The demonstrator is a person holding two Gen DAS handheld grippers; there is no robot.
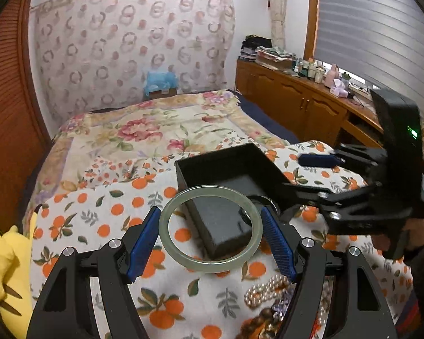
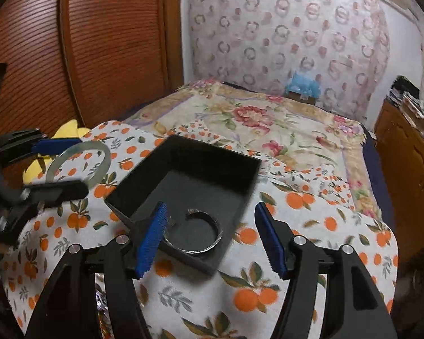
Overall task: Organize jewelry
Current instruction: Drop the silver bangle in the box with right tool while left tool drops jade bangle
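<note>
My left gripper (image 1: pixel 212 228) is shut on a pale green jade bangle (image 1: pixel 169 243), held by its sides above the orange-print cloth, just short of the black tray (image 1: pixel 226 155). The bangle (image 2: pixel 99 147) also shows in the right wrist view, left of the tray (image 2: pixel 212 152). A dark open cuff bracelet (image 2: pixel 216 228) lies in the tray's near corner. My right gripper (image 2: pixel 209 234) is open and empty over that corner; in the left wrist view it (image 1: pixel 308 178) reaches in from the right. Pearl and bead strands (image 1: pixel 265 291) lie under the left gripper.
A yellow plush toy (image 1: pixel 5 260) lies at the left edge of the bed. A wooden dresser (image 1: pixel 296 101) with bottles stands to the right. A wooden slatted door (image 2: pixel 99 42) is on the left. Floral bedding (image 1: pixel 155 124) stretches behind the tray.
</note>
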